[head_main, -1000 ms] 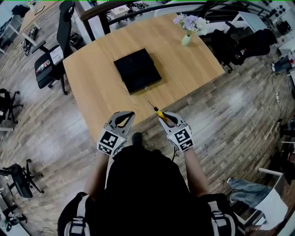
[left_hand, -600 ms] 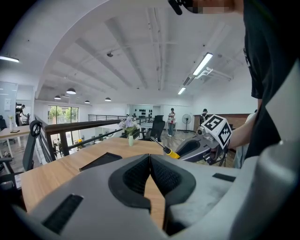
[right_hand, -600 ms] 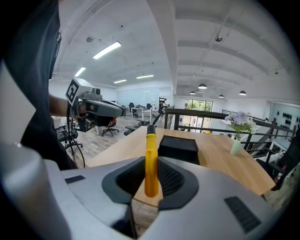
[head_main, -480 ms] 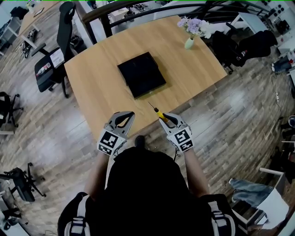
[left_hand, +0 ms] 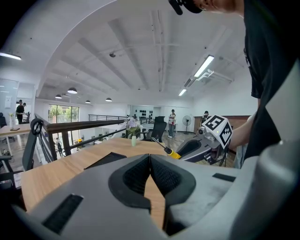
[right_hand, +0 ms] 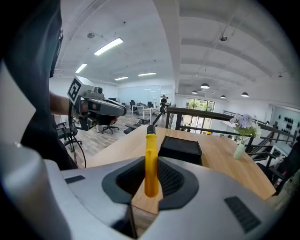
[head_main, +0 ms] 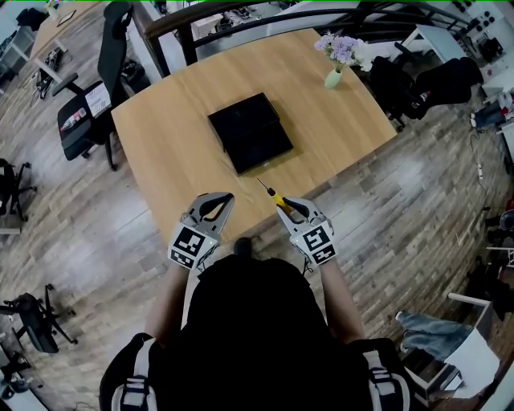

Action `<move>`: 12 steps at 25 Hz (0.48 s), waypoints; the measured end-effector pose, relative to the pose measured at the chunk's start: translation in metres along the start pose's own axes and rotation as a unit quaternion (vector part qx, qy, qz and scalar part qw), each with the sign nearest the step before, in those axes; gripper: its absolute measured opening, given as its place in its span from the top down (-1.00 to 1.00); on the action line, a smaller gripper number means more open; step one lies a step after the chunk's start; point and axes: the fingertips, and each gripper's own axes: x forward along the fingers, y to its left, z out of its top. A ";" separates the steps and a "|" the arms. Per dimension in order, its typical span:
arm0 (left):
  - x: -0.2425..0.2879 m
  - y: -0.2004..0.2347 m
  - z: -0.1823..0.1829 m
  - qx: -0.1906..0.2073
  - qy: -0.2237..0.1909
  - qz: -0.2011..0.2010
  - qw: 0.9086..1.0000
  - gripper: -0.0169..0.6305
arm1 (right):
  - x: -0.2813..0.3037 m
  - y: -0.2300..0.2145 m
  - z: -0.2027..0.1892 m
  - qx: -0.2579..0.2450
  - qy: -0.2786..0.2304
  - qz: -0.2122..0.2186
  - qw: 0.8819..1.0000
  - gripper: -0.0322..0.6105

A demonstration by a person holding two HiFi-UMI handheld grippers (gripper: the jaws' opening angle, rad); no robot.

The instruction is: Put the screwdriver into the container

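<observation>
A yellow-handled screwdriver (head_main: 275, 196) with a thin dark shaft points toward the table, and my right gripper (head_main: 289, 209) is shut on its handle (right_hand: 151, 161). The black square container (head_main: 250, 132) lies on the wooden table (head_main: 177, 152), ahead of both grippers; in the right gripper view the container (right_hand: 181, 147) sits just beyond the screwdriver tip. My left gripper (head_main: 215, 207) hovers at the table's near edge, shut with nothing between its jaws. From the left gripper view the screwdriver (left_hand: 166, 149) and the right gripper (left_hand: 187, 151) show to the right.
A small green vase of pale flowers (head_main: 336, 58) stands at the table's far right corner. Black office chairs (head_main: 88, 96) stand left of the table and more behind it on the right. A dark railing (head_main: 241, 16) runs behind the table. Wood floor surrounds it.
The table and container have shifted slightly up and right in the head view as the head moved. Both grippers hold about the same place.
</observation>
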 end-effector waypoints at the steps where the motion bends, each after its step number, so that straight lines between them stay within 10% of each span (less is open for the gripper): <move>1: 0.000 0.001 -0.001 0.000 0.000 -0.002 1.000 0.88 | 0.001 -0.001 0.002 -0.004 -0.001 -0.002 1.000 0.61; 12: 0.003 0.010 -0.001 -0.004 0.000 0.006 1.000 0.88 | 0.007 -0.004 0.003 -0.007 0.010 0.008 1.000 0.61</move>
